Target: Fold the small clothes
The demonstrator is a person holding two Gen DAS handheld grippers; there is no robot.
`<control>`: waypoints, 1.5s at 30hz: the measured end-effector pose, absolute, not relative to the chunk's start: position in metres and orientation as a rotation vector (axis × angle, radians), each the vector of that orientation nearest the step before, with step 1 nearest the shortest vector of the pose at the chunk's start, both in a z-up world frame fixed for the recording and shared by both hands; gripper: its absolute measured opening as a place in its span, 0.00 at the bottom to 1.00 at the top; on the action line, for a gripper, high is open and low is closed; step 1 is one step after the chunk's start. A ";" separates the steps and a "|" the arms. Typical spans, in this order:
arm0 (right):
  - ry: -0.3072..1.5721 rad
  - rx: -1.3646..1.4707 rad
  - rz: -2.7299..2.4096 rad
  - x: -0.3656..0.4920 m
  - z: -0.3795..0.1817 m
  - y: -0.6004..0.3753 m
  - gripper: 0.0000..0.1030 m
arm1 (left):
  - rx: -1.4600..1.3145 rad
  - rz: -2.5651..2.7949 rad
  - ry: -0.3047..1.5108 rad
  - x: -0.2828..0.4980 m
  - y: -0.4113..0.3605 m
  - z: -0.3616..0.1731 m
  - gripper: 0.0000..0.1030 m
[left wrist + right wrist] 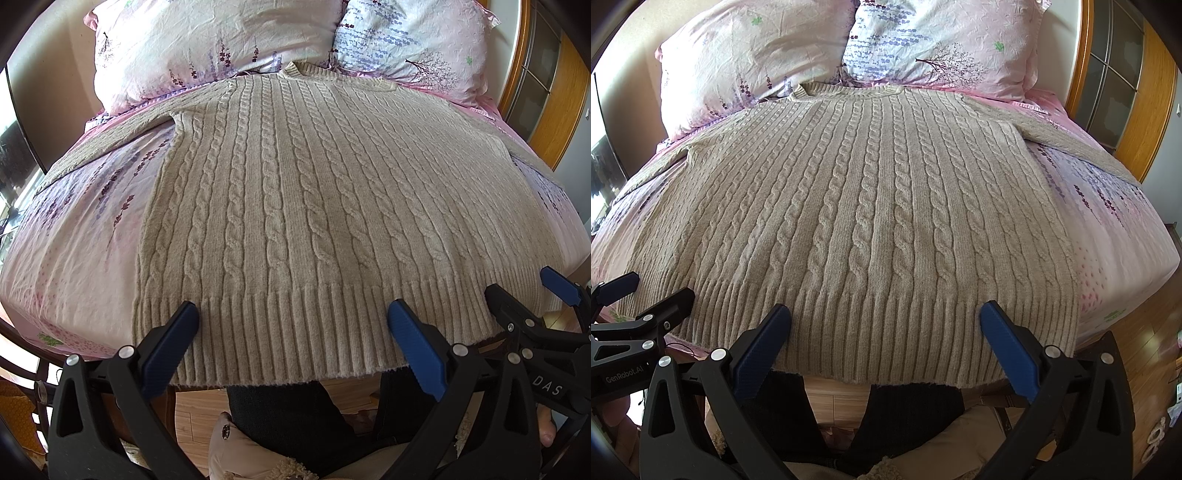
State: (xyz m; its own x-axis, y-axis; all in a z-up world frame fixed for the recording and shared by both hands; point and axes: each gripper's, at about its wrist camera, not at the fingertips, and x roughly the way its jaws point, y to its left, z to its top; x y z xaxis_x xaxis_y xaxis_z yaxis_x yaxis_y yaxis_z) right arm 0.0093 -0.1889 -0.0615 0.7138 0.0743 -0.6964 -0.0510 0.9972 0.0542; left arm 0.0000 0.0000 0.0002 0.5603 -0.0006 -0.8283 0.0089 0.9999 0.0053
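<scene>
1. While the beige cable-knit sweater (295, 192) was spread flat across the middle of the frame on the floral bedsheet (74, 240), collar toward the pillows (207, 44) at the top, no fold was seen.
2. The left gripper (293, 317) and right gripper (885, 317) were held with fingers apart over the ribbed hem (886, 332), nothing clamped.
3. Folding was judged entirely outstanding, with both sleeves spread outward.

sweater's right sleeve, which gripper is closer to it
Right. The right gripper sits open at the hem toward the sleeve side; the left gripper is open further along the sweater hem, away.
</scene>
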 end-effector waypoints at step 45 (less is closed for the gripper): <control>0.755 0.022 0.075 0.010 -0.060 -0.189 0.99 | 0.009 -0.003 0.974 0.000 -0.001 0.000 0.98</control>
